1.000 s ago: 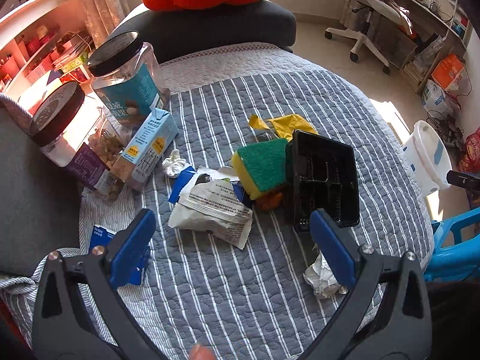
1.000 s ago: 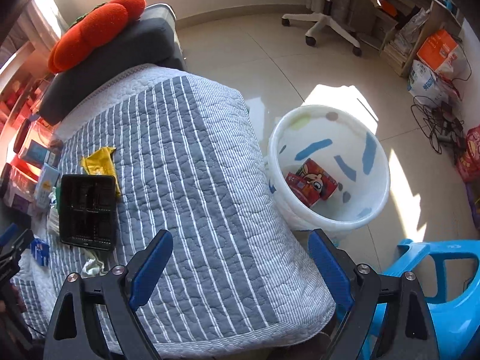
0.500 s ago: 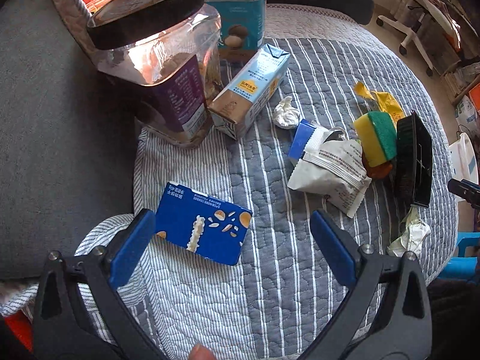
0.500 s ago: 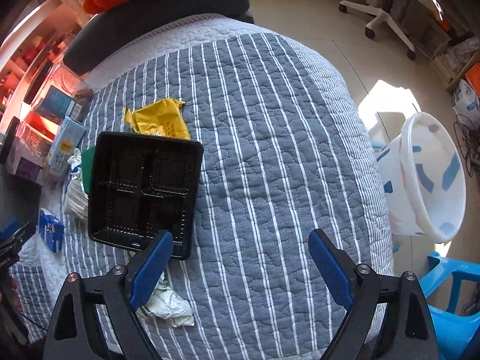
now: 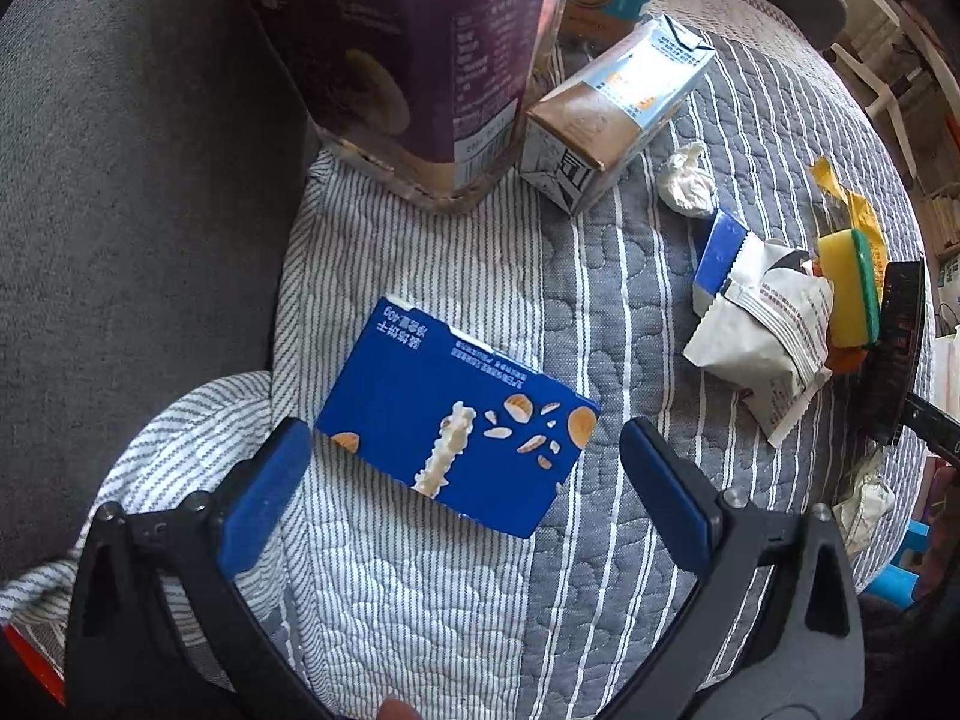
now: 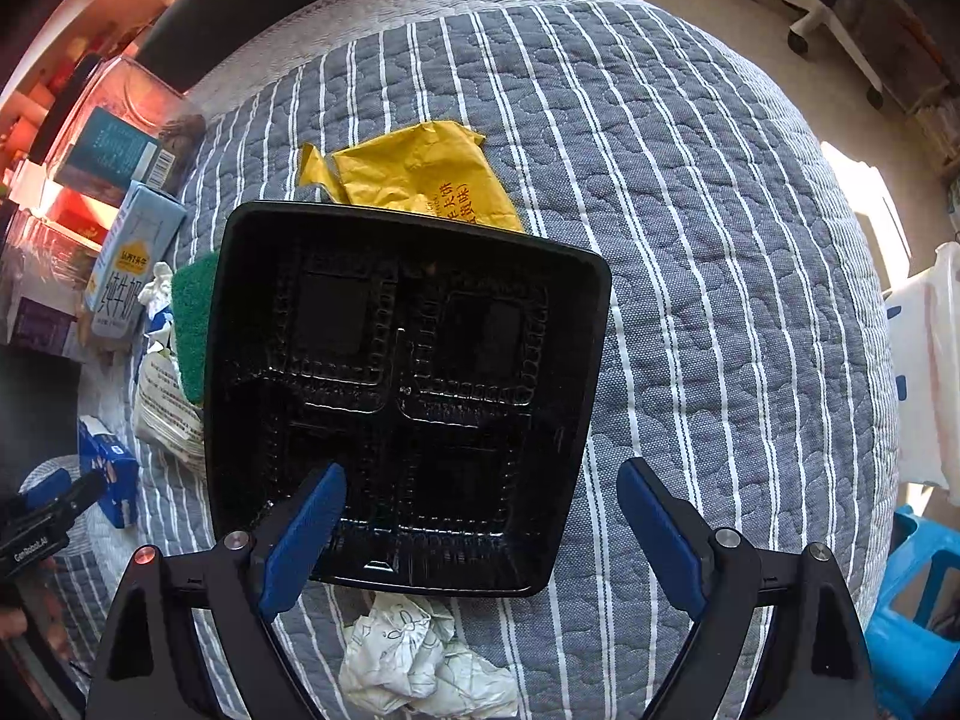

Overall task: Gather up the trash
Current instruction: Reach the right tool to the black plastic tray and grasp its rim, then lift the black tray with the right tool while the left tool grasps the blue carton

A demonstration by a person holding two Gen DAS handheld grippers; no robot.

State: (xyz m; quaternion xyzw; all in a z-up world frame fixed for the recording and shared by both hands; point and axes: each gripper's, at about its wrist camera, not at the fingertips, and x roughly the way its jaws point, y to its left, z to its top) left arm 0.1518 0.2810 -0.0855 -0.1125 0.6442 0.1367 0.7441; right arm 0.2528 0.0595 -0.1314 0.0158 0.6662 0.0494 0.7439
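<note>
Both tools gape wide, empty: left tool (image 5: 465, 462) should straddle the blue box (image 5: 456, 420) squarely; right tool (image 6: 480, 504) should pinch the black tray (image 6: 408, 384) rim.

Blue box (image 5: 456, 426), black tray (image 6: 408, 396) flat on quilt

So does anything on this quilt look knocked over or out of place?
Yes. The milk carton lies tipped on its side by the jars, and the black plastic tray sits askew, propped on the green sponge and yellow wrapper.
</note>
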